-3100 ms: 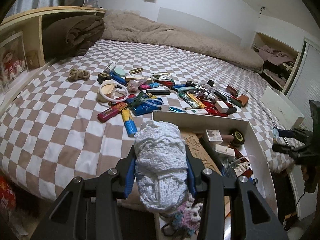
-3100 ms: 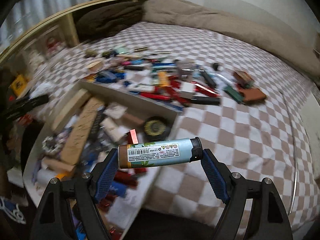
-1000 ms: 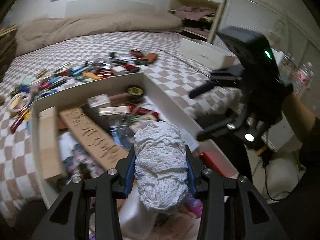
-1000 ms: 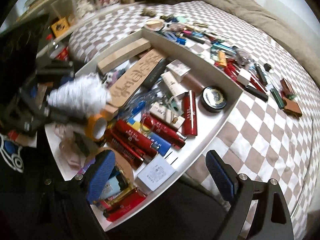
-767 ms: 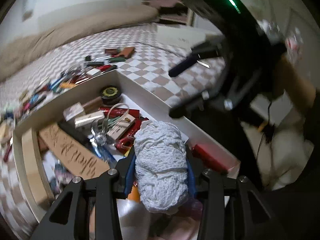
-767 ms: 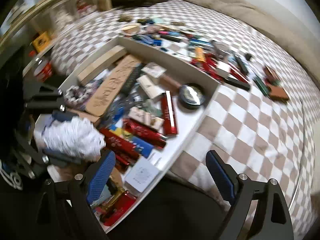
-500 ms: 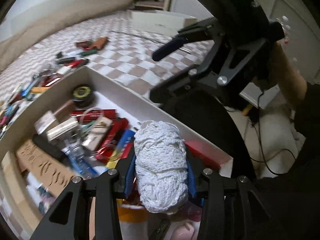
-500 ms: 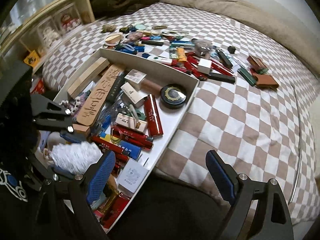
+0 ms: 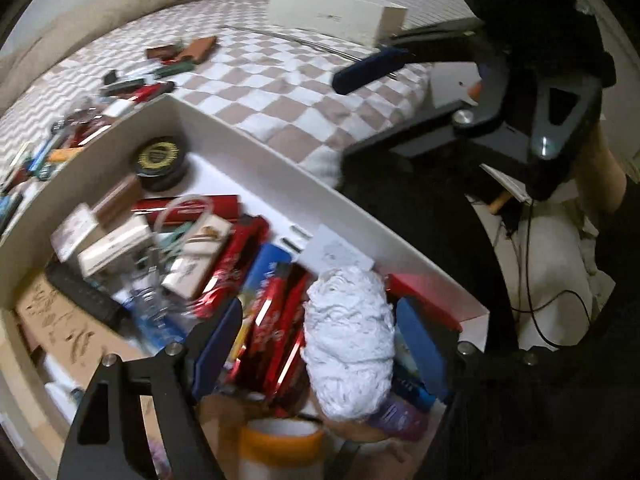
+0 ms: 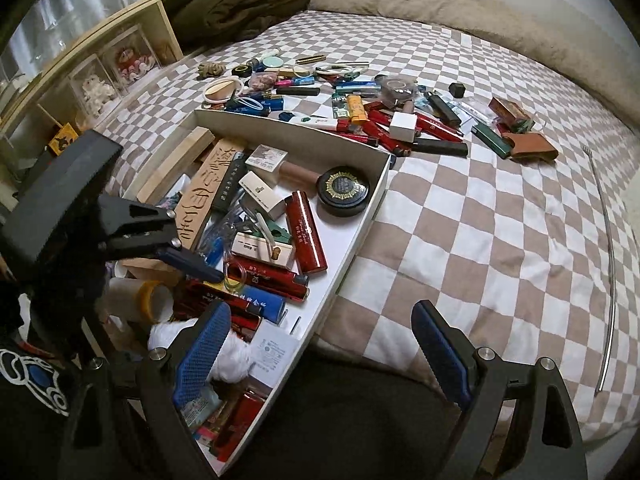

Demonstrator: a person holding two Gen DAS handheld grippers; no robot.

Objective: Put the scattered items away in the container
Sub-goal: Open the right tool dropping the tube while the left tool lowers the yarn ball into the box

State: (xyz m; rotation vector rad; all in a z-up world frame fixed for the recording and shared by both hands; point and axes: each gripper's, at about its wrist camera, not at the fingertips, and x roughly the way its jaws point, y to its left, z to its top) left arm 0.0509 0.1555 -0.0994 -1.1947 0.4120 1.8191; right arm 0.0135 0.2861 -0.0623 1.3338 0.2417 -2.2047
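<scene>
White crocheted bundle (image 9: 348, 344) over the near end of the container (image 9: 280, 168), between the jaws of the left gripper (image 9: 320, 344).
The jaws have just been opening; the pads apparently no longer press it. Right gripper (image 10: 320, 352) hangs spread and empty above the container's edge.

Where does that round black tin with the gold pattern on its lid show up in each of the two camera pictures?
Left wrist view: the round black tin lies upper left, in the far corner of the white box.
Right wrist view: the tin lies just above the middle, in the same corner under the box wall.
Shared landmark: the long red case lying beside the tin.
</scene>
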